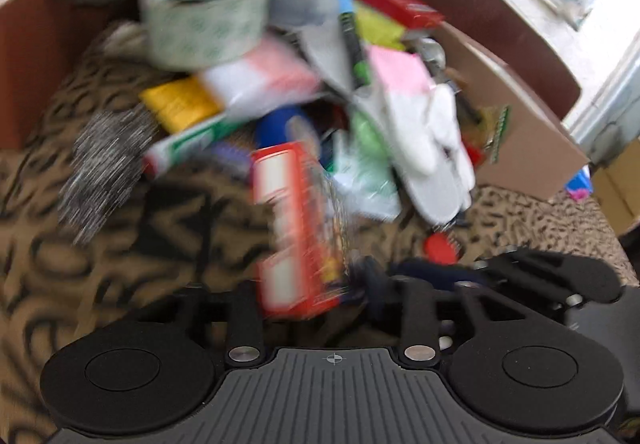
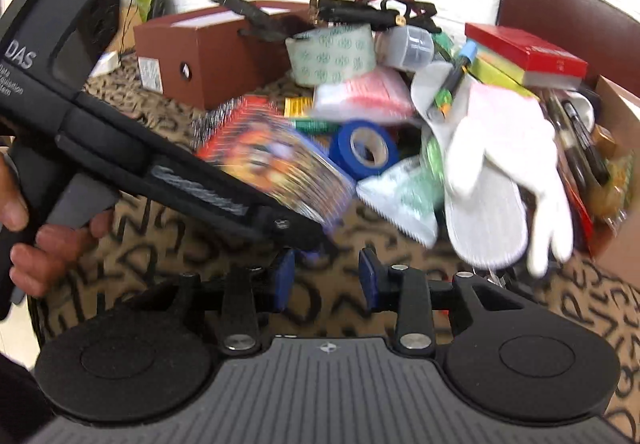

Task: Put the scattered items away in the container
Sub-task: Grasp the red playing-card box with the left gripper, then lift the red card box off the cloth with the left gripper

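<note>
The left gripper (image 1: 316,284) grasps the red packet (image 1: 296,228) to carry it to the box (image 2: 208,59); the right gripper (image 2: 326,280) waits, jaws apart.

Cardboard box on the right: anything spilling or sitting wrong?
Yes. The cardboard box is overfull: a white glove hangs out over its edge, and a marker lies loosely atop the heap.

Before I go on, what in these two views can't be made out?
- Red packet, left wrist view: motion blur smears its print, and it covers the left jaws.
- Cardboard box, right wrist view: cut off at the right edge and hidden behind the pile; its inside does not show.
- White glove, right wrist view: covers the things beneath it.
- Blue tape, left wrist view: mostly behind the packet.
</note>
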The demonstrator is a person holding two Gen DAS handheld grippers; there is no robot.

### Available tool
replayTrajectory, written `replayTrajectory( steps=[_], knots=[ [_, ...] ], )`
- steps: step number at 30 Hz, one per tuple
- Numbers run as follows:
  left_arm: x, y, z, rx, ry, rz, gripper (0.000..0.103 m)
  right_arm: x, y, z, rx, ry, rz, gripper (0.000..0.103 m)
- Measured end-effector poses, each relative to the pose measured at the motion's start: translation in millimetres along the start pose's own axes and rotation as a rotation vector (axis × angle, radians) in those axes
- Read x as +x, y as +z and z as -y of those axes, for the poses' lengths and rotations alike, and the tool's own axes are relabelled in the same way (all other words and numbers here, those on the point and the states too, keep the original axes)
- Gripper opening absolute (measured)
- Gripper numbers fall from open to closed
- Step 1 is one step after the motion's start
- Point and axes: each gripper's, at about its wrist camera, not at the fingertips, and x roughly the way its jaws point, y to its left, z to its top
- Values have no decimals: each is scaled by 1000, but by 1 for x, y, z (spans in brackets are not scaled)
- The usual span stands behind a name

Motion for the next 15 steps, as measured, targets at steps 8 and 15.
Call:
replayTrajectory(
  steps=[8, 15],
  knots=[
    [-26, -9, -9, -23, 62, 11, 89, 0, -8, -10, -37, 30, 0, 57],
    [-49, -18, -19, 7, 30, -58, 92, 4, -4, -15, -72, 51, 3, 61]
  ],
)
